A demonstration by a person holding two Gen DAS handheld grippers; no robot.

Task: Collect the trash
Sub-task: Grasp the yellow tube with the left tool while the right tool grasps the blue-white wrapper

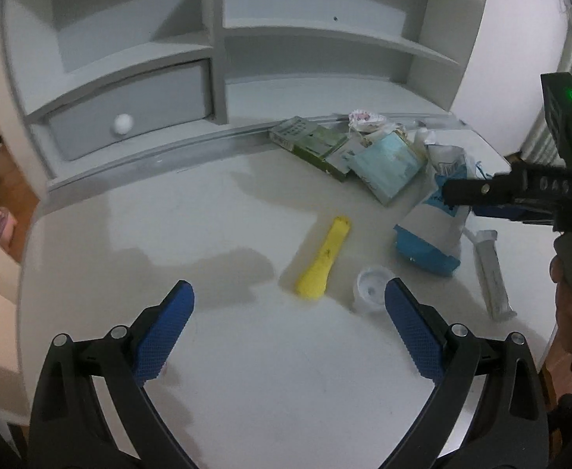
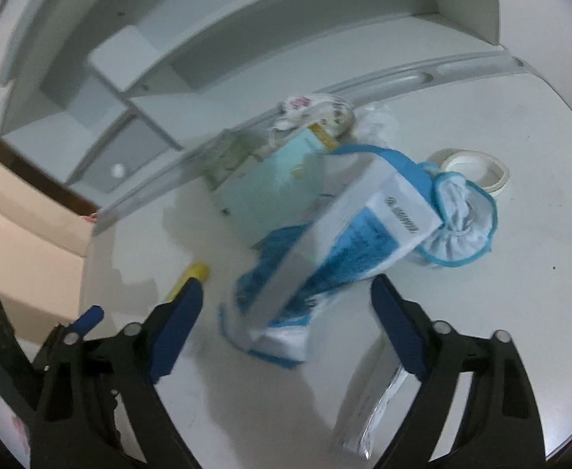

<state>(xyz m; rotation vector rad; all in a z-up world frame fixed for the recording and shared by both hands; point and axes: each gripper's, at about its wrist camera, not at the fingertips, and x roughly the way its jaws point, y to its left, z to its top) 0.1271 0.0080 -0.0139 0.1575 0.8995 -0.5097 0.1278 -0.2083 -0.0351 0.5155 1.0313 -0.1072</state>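
On a white worktop, a blue-and-white packet lies ahead of the right gripper, long axis slanting away toward upper right. Both grippers' fingers are wide apart, holding nothing. The left gripper is farther off.

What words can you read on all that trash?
None can be read for sure.
Blue-and-white bag: dark print on its white label, too blurred.
Green box: a grid pattern, no letters clear.
Yellow thing: a small dark mark, unreadable.
Pale blue pack: print too small.
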